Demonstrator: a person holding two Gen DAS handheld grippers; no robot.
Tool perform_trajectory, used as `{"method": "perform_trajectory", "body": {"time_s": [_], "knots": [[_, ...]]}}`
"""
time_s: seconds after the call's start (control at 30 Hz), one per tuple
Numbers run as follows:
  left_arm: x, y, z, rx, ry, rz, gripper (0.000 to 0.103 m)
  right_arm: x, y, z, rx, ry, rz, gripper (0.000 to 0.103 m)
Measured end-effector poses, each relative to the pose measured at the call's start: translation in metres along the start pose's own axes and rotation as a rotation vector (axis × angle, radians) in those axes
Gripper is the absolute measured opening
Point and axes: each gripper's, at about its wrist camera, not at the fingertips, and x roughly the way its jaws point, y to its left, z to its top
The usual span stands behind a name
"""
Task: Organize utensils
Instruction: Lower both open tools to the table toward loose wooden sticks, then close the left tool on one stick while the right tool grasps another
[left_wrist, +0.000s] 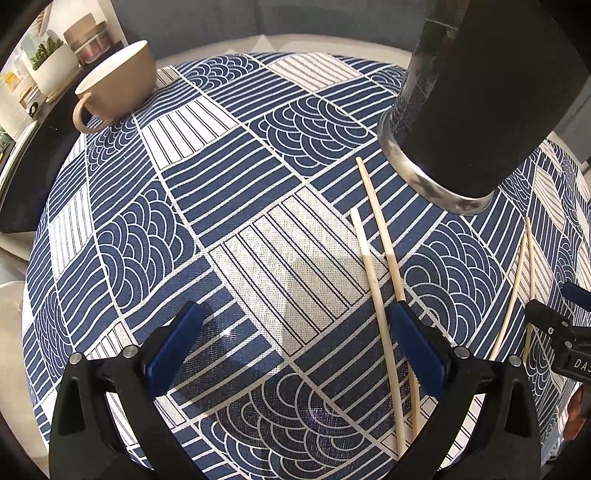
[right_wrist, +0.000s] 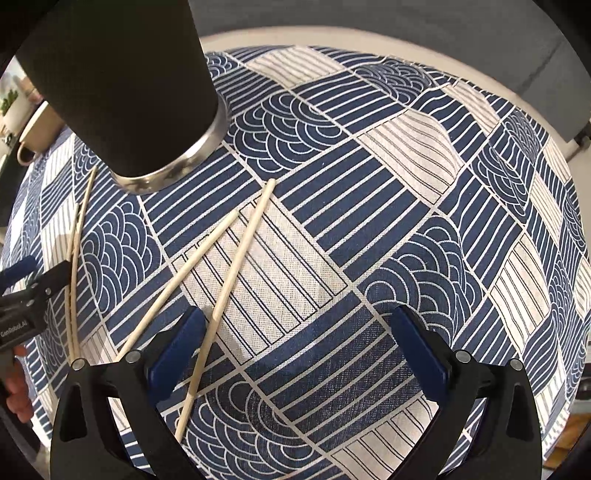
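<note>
Two pale wooden chopsticks (left_wrist: 375, 291) lie on the patterned tablecloth (left_wrist: 221, 184). One runs between my left gripper's (left_wrist: 295, 308) fingers, close to the right finger, and the other passes under that finger. The left gripper is open. A second pair of chopsticks (right_wrist: 239, 258) lies spread in a V. One stick runs just inside the left finger of my right gripper (right_wrist: 298, 313), which is open, and the other passes outside that finger. A black tumbler (left_wrist: 480, 92) with a steel base stands beyond both pairs.
A tan cup (left_wrist: 118, 85) with a handle sits at the far left of the round table. A shelf with a potted plant (left_wrist: 48, 62) stands past the table's edge. The right gripper's black frame (left_wrist: 561, 332) shows by the second pair. A hand (right_wrist: 18, 398) holds the left gripper.
</note>
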Motion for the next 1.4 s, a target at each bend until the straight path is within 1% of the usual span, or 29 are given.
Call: {"method": "perform_trajectory", "body": {"time_s": [0.07,0.13,0.23,0.27,0.3,0.33,0.37,0.4,0.43,0.5,0.53,0.6,0.67,0.73,0.77,0.8,0.93,1.0,1.03,1.13,1.27,1.33,1.4], "knots": [[0.0,0.001,0.002,0.002,0.009,-0.001,0.099,0.001,-0.001,0.003,0.008,0.008,-0.001,0.096],[0.002,0.003,0.003,0.006,0.006,-0.004,0.098,0.001,-0.007,0.003,0.057,0.001,-0.016,0.096],[-0.001,0.008,0.001,0.026,-0.002,-0.012,0.092,0.0,-0.017,0.0,0.125,-0.003,-0.037,0.095],[-0.004,0.011,0.0,0.027,-0.009,-0.013,0.087,-0.003,-0.02,-0.002,0.146,-0.017,-0.043,0.084],[-0.007,0.015,-0.002,0.022,-0.01,-0.017,0.079,-0.007,-0.023,-0.003,0.163,-0.037,-0.051,0.063],[-0.01,0.019,-0.003,0.012,-0.013,-0.015,0.074,-0.011,-0.025,-0.004,0.174,-0.054,-0.056,0.053],[-0.013,0.024,-0.004,-0.003,-0.017,-0.011,0.063,-0.014,-0.027,-0.004,0.177,-0.06,-0.056,0.039],[-0.015,0.029,-0.005,-0.017,-0.019,-0.01,0.053,-0.016,-0.026,-0.004,0.173,-0.059,-0.054,0.028],[-0.016,0.033,-0.005,-0.026,-0.019,-0.01,0.048,-0.016,-0.027,-0.005,0.172,-0.059,-0.057,0.023],[-0.017,0.039,-0.006,-0.035,-0.014,-0.01,0.029,-0.016,-0.032,-0.004,0.196,-0.051,-0.063,0.007],[-0.017,0.043,-0.005,-0.039,-0.006,-0.015,0.024,-0.015,-0.033,-0.01,0.205,-0.049,-0.068,0.006],[-0.017,0.056,-0.001,-0.065,0.014,-0.038,0.011,-0.014,-0.037,-0.011,0.21,-0.05,-0.064,0.005],[-0.016,0.067,0.002,-0.093,0.026,-0.073,0.005,-0.013,-0.04,-0.012,0.2,-0.062,-0.063,0.005],[-0.016,0.076,0.001,-0.099,0.031,-0.11,0.005,-0.014,-0.041,-0.015,0.195,-0.076,-0.063,0.005],[-0.014,0.077,0.001,-0.094,0.031,-0.116,0.005,-0.014,-0.038,-0.022,0.195,-0.082,-0.064,0.005],[-0.015,0.078,0.0,-0.083,0.03,-0.122,0.005,-0.015,-0.039,-0.023,0.198,-0.091,-0.063,0.005],[-0.013,0.08,0.003,-0.093,0.062,-0.121,0.005,-0.016,-0.041,-0.022,0.21,-0.087,-0.046,0.005],[-0.015,0.082,0.004,-0.083,0.064,-0.091,0.005,-0.015,-0.045,-0.018,0.216,-0.071,-0.039,0.005],[-0.016,0.081,0.005,-0.068,0.059,-0.061,0.005,-0.016,-0.047,-0.017,0.213,-0.067,-0.039,0.005],[-0.021,0.087,0.006,-0.088,0.061,-0.058,0.005,-0.022,-0.054,-0.016,0.213,-0.061,-0.038,0.005],[-0.029,0.097,0.008,-0.122,0.047,-0.014,0.005,-0.03,-0.067,-0.011,0.204,-0.068,-0.054,0.005],[-0.035,0.103,0.01,-0.142,0.038,-0.011,0.005,-0.036,-0.073,-0.008,0.199,-0.084,-0.052,0.005],[-0.049,0.108,0.008,-0.148,0.01,0.005,0.005,-0.043,-0.077,-0.004,0.181,-0.106,-0.052,0.005]]}}
